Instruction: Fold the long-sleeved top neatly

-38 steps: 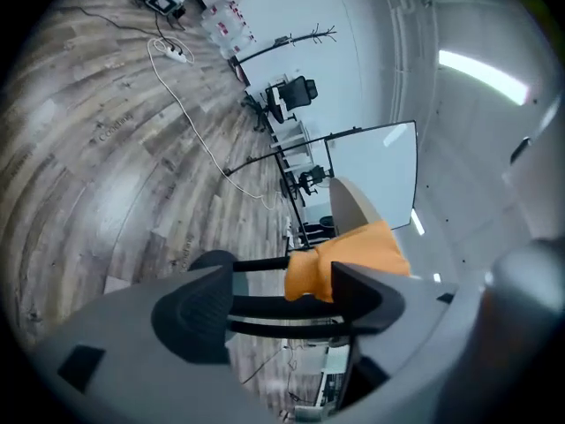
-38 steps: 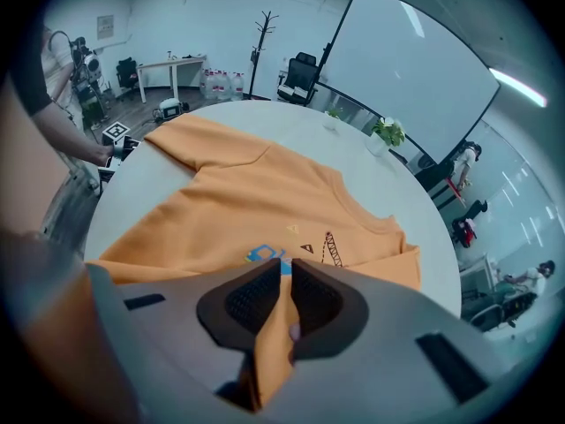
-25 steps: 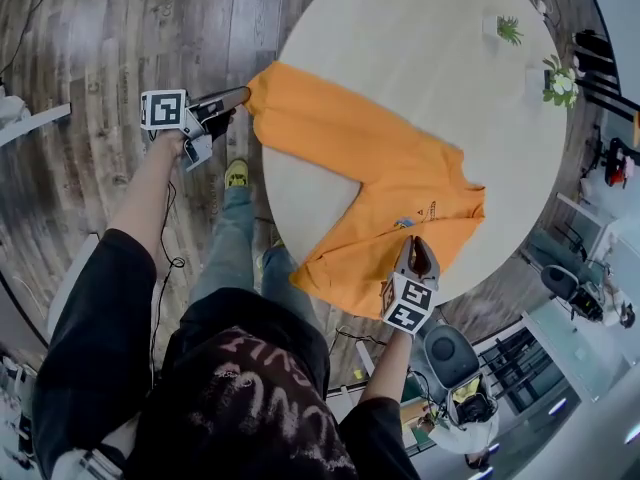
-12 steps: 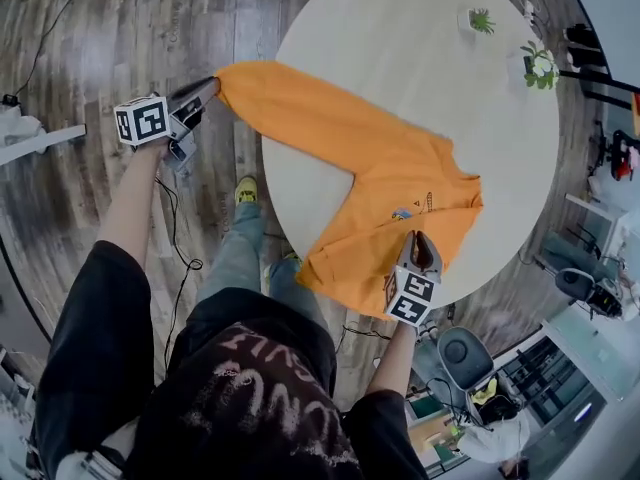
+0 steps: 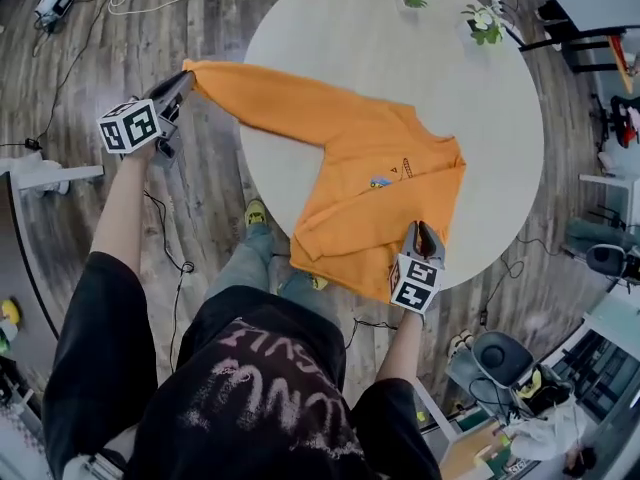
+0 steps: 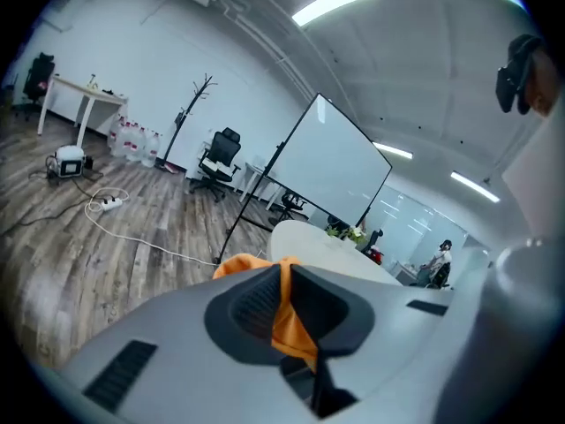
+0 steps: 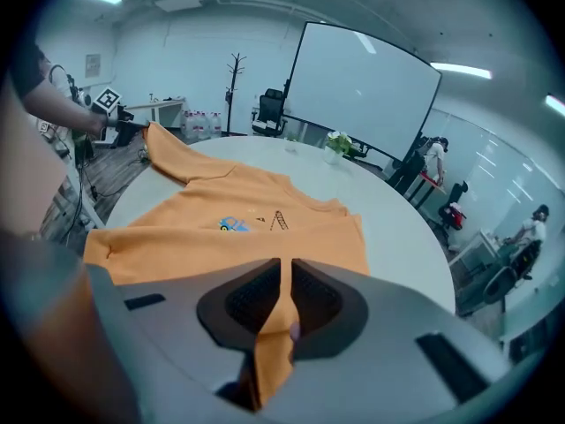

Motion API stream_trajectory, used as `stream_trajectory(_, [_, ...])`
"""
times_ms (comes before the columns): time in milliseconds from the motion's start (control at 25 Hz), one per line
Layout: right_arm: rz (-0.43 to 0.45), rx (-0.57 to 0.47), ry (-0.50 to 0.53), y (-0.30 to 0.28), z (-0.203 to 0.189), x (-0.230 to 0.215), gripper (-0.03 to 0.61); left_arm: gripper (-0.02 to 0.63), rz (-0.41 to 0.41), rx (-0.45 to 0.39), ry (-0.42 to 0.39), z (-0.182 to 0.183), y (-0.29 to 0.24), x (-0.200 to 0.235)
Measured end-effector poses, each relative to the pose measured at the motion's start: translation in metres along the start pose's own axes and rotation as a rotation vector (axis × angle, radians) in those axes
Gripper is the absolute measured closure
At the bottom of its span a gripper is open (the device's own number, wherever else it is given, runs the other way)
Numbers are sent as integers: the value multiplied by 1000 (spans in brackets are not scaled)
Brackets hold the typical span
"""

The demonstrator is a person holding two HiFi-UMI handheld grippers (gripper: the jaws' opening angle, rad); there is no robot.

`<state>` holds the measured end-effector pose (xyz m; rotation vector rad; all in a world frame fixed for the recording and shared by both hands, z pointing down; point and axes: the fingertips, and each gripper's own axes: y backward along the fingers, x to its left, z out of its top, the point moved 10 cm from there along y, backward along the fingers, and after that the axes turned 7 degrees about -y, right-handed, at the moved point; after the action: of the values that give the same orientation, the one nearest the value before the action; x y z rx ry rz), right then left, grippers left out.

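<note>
Working the orange long-sleeved top (image 5: 385,183) from two ends, print side up, on the near half of the round tabletop (image 5: 400,63), body toward 5 o'clock.

Pinching the cuff of one sleeve (image 5: 270,103) in the left tongs (image 5: 186,75), closed tight on the cloth, out beyond the tabletop edge at 10 o'clock and above the wooden floor (image 5: 210,198). Plain in the left gripper view as well: orange fabric bunched between the pads of the left tongs (image 6: 284,281). Stretched out long like that, probably to straighten the sleeve and smooth its creases before laying it back across the body.

Clamping the bottom hem at 6 o'clock in the right tongs (image 5: 422,233), likewise closed on a fold of cloth, shown up close in the right gripper view (image 7: 285,294). Likely anchoring the garment against the pull on the sleeve, to keep it from sliding toward 10 o'clock and off the edge.

At 1 o'clock, two small potted plants (image 5: 485,23), well apart from the cloth and out of the way.
</note>
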<state>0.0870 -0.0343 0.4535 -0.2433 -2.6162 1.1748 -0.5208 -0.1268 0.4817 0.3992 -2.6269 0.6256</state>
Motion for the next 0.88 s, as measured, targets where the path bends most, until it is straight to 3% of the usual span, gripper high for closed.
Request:
stream_trajectory(200, [-6, -42, 29, 31, -46, -38, 534, 572, 19, -69, -151, 28, 12, -82])
stream_trajectory(400, [-6, -99, -66, 62, -98, -86, 534, 572, -2, -77, -253, 27, 15, -176])
stream_trajectory(680, [-24, -129, -184, 105, -173, -153, 534, 572, -88, -78, -417, -1, 1, -326])
stream_trajectory(880, [-15, -143, -226, 123, -207, -182, 534, 572, -195, -58, -483, -46, -10, -426])
